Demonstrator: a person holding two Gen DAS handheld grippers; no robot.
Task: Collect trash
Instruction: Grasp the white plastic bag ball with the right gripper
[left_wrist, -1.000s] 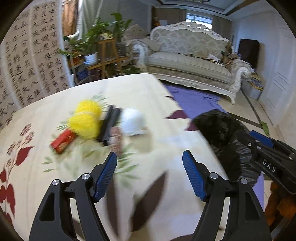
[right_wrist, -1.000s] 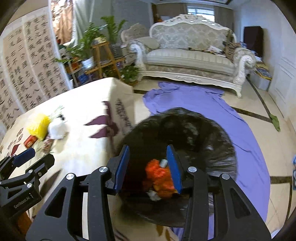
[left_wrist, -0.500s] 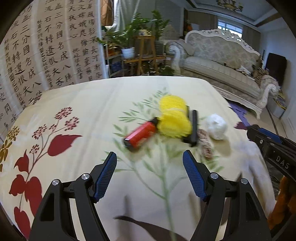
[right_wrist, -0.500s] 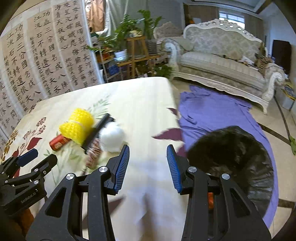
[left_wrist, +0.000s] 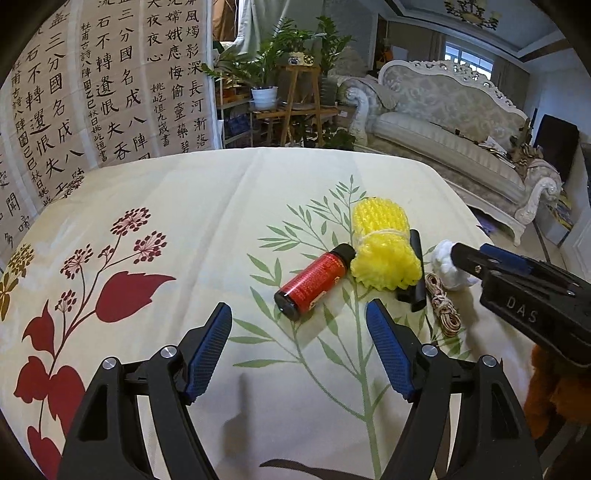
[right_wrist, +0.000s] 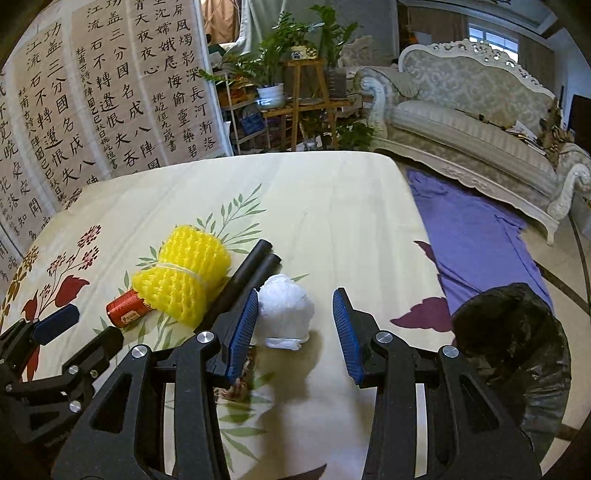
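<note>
On the floral tablecloth (left_wrist: 192, 206) lies a cluster of trash: a red bottle (left_wrist: 314, 282), a yellow foam net (left_wrist: 382, 247), a black tube (left_wrist: 415, 271), a coil of twine (left_wrist: 441, 304) and a white crumpled wad (left_wrist: 448, 264). My left gripper (left_wrist: 299, 349) is open and empty, just short of the red bottle. My right gripper (right_wrist: 293, 330) is open and empty, with the white wad (right_wrist: 284, 310) close in front of its left finger. The black tubes (right_wrist: 251, 277), the yellow net (right_wrist: 183, 277) and the red bottle (right_wrist: 127, 308) lie left of it.
A black trash bag (right_wrist: 517, 343) stands open by the table's right edge. A purple cloth (right_wrist: 476, 236) lies on the floor before a white sofa (right_wrist: 472, 107). A calligraphy screen (left_wrist: 92, 92) and potted plants (left_wrist: 280, 62) stand behind the table.
Both grippers have swung left from the trash bag to the trash cluster on the table and moved closer to it. Both stayed open.
</note>
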